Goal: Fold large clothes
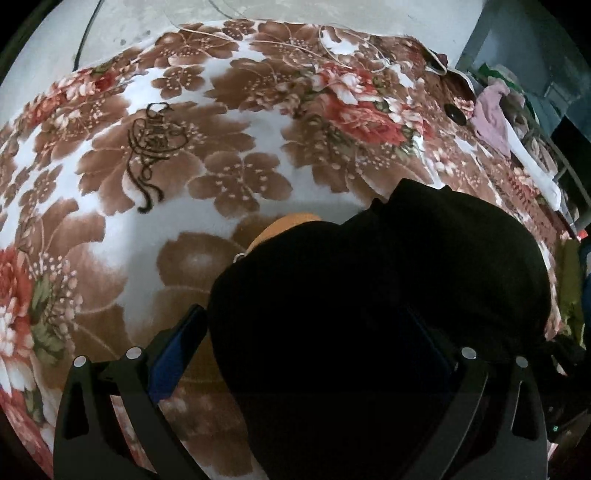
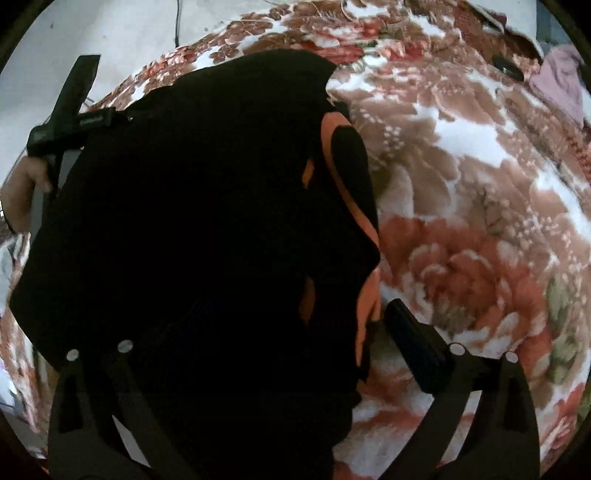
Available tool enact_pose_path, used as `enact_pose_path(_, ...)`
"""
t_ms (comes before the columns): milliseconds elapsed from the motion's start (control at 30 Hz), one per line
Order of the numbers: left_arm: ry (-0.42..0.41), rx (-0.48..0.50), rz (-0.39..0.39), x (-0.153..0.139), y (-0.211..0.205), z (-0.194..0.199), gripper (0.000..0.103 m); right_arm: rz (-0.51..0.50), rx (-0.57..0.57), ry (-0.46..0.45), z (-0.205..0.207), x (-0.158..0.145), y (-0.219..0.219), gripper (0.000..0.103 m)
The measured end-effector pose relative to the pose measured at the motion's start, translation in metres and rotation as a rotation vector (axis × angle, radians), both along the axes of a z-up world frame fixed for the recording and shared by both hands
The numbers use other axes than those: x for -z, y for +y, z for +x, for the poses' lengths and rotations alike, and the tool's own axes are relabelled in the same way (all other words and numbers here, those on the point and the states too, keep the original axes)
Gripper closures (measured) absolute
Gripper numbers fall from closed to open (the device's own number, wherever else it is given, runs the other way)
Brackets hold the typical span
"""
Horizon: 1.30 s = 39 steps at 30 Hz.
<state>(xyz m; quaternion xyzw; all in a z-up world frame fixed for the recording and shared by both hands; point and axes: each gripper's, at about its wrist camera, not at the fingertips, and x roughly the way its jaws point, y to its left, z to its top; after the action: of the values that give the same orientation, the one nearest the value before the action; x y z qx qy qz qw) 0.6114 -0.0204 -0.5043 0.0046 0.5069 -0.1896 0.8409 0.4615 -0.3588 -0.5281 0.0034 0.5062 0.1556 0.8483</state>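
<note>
Right wrist alone shows a hand (image 2: 22,195) beside the black garment (image 2: 203,240).

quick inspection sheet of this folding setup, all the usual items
surface: floral blanket, brown and red flowers on white.
job's things: black garment with orange lining, bunched on the blanket.
clutter: pink cloth, other clothes at the far right edge; small dark disc.
grippers: left gripper wide, garment between its fingers, grip unclear; right gripper open, its left finger hidden by the garment.
cables: thin cord on the blanket's far end; dark cable on the floor.
surroundings: pale floor; dark furniture at right.
</note>
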Motion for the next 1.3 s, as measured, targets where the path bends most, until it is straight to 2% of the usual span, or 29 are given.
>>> enact_pose_path(67,0.009,-0.005,-0.011,0.001,0.001,0.001,0.003,-0.001,0.008,0.002,-0.003,-0.002,-0.001,0.005)
enact_pose_path(167,0.026,-0.038,-0.006,-0.004,0.001,0.002,0.004,0.111,0.086,0.133,0.004,-0.001,-0.015,0.005)
enact_pose_path(200,0.028,-0.058,-0.007,-0.010,0.002,0.000,0.004,0.147,0.105,0.168,0.007,-0.011,-0.020,0.005)
enact_pose_path(367,0.004,-0.148,-0.104,-0.058,0.022,-0.039,0.005,0.199,0.103,0.148,0.017,-0.065,-0.041,0.005)
enact_pose_path(500,-0.003,-0.191,-0.139,-0.078,0.041,-0.084,0.005,0.244,0.116,0.180,0.041,-0.071,-0.057,0.005)
enact_pose_path(600,0.057,-0.225,-0.182,-0.071,0.056,-0.114,0.005,0.209,0.109,0.205,0.058,-0.063,-0.057,0.005)
enact_pose_path(700,0.092,-0.242,-0.201,-0.057,0.063,-0.136,0.005,0.090,0.060,0.176,0.073,-0.060,-0.038,0.005)
enact_pose_path(800,0.126,-0.227,-0.209,-0.043,0.061,-0.149,0.005,0.042,0.035,0.162,0.081,-0.054,-0.025,0.005)
enact_pose_path(933,0.171,-0.202,-0.257,-0.033,0.056,-0.152,0.005,0.083,0.044,0.238,0.095,-0.034,-0.023,0.005)
enact_pose_path(1000,0.190,-0.167,-0.305,-0.029,0.054,-0.150,0.005,0.098,0.043,0.265,0.100,-0.025,-0.022,0.005)
enact_pose_path(1300,0.273,-0.099,-0.366,0.004,0.046,-0.121,0.004,0.162,0.000,0.297,0.105,-0.019,-0.004,0.005)
